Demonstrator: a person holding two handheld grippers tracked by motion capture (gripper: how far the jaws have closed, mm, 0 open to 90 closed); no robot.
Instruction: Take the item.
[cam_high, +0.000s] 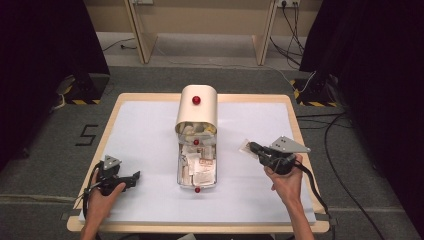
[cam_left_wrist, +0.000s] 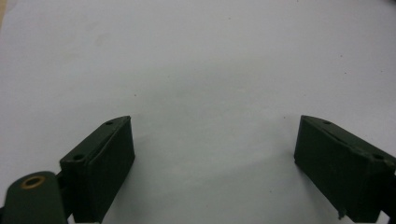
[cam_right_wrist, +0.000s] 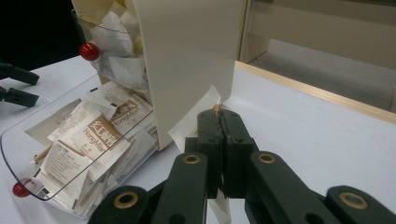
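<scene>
A cream dispenser box (cam_high: 197, 107) with a red knob stands mid-table. Its clear drawer (cam_high: 180, 167) is pulled out toward me and holds several paper packets (cam_high: 199, 167). My right gripper (cam_high: 254, 148) hovers right of the drawer, shut on a thin white packet (cam_high: 246, 147). In the right gripper view the jaws (cam_right_wrist: 223, 115) pinch that packet (cam_right_wrist: 194, 122), and a wooden stick tip pokes out above them, close to the box (cam_right_wrist: 196, 56) and the drawer (cam_right_wrist: 14, 140). At the table's near left my left gripper (cam_high: 134, 178) rests, its jaws (cam_left_wrist: 215, 140) standing wide open over bare white surface.
The white table top (cam_high: 150, 130) has a wooden rim (cam_high: 292, 107). Cables (cam_high: 330, 135) trail on the floor to the right, and shelf legs (cam_high: 142, 35) stand beyond the far edge. The left gripper's jaw tips (cam_right_wrist: 18, 86) appear at the left of the right gripper view.
</scene>
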